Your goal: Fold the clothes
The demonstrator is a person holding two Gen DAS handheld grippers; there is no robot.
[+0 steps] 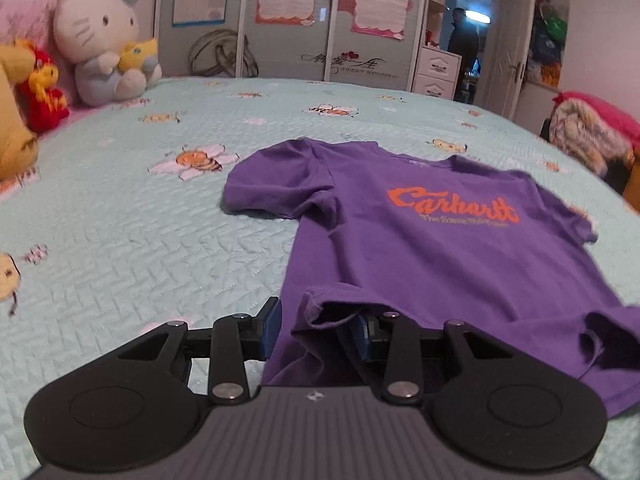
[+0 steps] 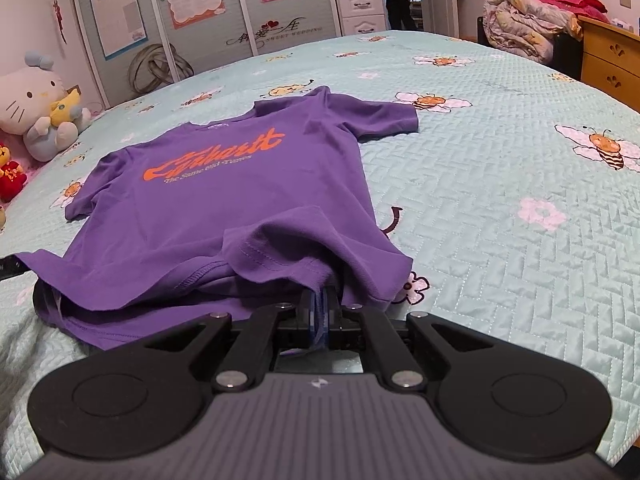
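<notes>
A purple T-shirt (image 1: 420, 248) with an orange print lies face up on the bed, collar away from me. Its near hem is lifted and rumpled. In the left wrist view my left gripper (image 1: 318, 326) stands at the hem's left corner with its jaws apart. Loose cloth hangs between them and drapes over the right finger (image 1: 362, 332), and the pads do not press on it. In the right wrist view the T-shirt (image 2: 224, 184) spreads ahead, and my right gripper (image 2: 319, 312) is shut on the hem's right corner, with purple cloth pinched between its blue pads.
The teal quilted bedspread (image 1: 120, 220) with bee prints runs wide on both sides of the shirt. Plush toys (image 1: 100, 40) sit at the far left. A rolled quilt (image 2: 528, 24) and a wooden dresser (image 2: 612, 60) stand at the far right. A person (image 1: 464, 36) stands in the doorway.
</notes>
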